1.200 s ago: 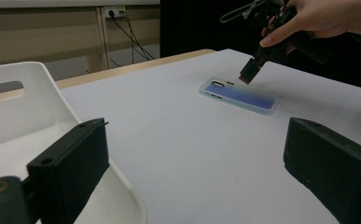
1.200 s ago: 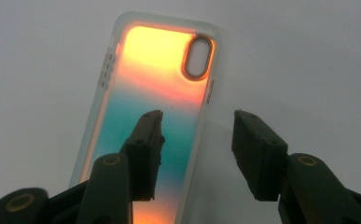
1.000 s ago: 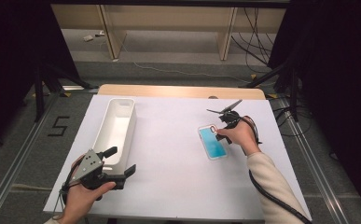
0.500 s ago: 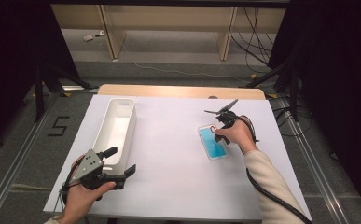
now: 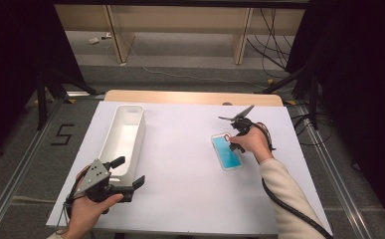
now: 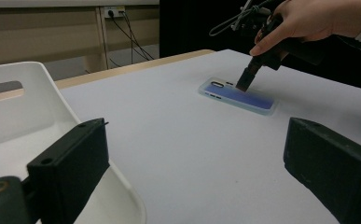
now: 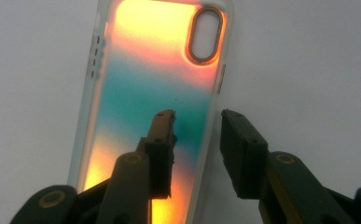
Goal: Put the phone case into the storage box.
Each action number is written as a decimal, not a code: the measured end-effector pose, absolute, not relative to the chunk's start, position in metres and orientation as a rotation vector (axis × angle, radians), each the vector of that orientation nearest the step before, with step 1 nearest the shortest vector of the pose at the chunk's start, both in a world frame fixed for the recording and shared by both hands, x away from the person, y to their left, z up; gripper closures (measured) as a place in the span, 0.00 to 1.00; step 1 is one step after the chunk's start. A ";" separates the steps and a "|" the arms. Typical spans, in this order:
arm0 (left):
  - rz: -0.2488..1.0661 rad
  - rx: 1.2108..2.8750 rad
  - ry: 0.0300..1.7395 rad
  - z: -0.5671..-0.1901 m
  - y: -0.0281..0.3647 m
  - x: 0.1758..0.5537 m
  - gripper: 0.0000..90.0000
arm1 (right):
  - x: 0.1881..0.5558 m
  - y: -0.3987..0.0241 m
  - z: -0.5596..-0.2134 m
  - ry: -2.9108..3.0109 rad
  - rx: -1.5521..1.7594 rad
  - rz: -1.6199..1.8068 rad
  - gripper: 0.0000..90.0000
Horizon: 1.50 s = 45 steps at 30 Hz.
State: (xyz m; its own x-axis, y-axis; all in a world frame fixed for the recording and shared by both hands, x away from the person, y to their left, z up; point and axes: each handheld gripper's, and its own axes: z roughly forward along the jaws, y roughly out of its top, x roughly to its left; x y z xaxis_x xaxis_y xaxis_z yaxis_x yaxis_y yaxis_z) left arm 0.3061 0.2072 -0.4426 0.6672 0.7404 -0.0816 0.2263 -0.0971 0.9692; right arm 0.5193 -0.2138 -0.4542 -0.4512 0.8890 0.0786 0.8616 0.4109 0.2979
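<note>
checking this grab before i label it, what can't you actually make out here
- Whether the right gripper pinches the phone case edge: in its own view the jaws straddle that edge, contact unclear.
- Near end of the case: cut off by the bottom edge and jaws there.
- Jaw tips in the high view: hidden by the hand.
- Front of the white bin: behind the left gripper.

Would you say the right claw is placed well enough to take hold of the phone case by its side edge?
Probably yes. The right claw straddles the long edge of the phone case, one jaw over its inside, one outside; its jaws have just been closing, with a gap left. Nothing blocks it.
</note>
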 end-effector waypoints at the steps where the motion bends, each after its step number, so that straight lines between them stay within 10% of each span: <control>1: 0.521 1.653 0.800 -0.443 0.207 0.306 0.07 | 0.519 -0.214 -0.454 2.560 1.593 0.455 0.74; 45: 0.509 1.639 0.811 -0.443 0.207 0.305 0.07 | 0.522 -0.211 -0.451 2.532 1.741 0.359 0.92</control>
State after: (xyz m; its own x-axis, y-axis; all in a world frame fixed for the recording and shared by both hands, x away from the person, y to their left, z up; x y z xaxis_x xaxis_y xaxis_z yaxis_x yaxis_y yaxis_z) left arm 0.3050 0.2066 -0.4426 0.6635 0.7417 -0.0989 0.2337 -0.0799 0.9690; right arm 0.5223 -0.2106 -0.4512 -0.3660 0.9261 0.0912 0.9150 0.3403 0.2167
